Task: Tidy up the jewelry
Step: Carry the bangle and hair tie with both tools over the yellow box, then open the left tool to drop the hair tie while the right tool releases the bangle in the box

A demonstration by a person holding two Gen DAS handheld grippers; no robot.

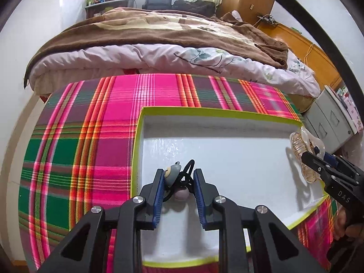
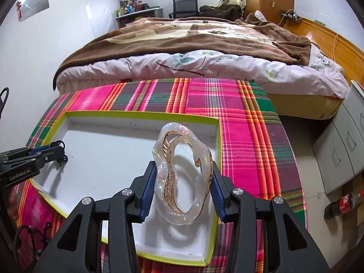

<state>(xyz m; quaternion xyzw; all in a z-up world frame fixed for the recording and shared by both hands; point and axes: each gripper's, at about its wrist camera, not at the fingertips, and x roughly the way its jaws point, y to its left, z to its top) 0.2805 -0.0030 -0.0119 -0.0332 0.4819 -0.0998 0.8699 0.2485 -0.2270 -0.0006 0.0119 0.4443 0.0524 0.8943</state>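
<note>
A black hair tie (image 1: 188, 169) with a grey charm and a pinkish bead sits between the blue pads of my left gripper (image 1: 179, 171), which is shut on it just above the white floor of a lime-rimmed tray (image 1: 204, 112). My right gripper (image 2: 183, 168) is shut on a clear, amber-tinted hair claw clip (image 2: 164, 159), held upright over the tray (image 2: 136, 113) near its right wall. From the left wrist, the right gripper (image 1: 315, 154) and clip (image 1: 299, 142) appear over the tray's right rim. From the right wrist, the left gripper (image 2: 58, 150) and tie (image 2: 64, 159) show at the tray's left.
The tray lies on a table under a pink and green plaid cloth (image 1: 91, 147). Behind it stands a bed (image 2: 193, 45) with a brown blanket. A grey drawer cabinet (image 2: 341, 150) and a cola bottle (image 2: 343, 202) are on the floor to the right. Dark cords (image 2: 29, 238) lie at the cloth's near left.
</note>
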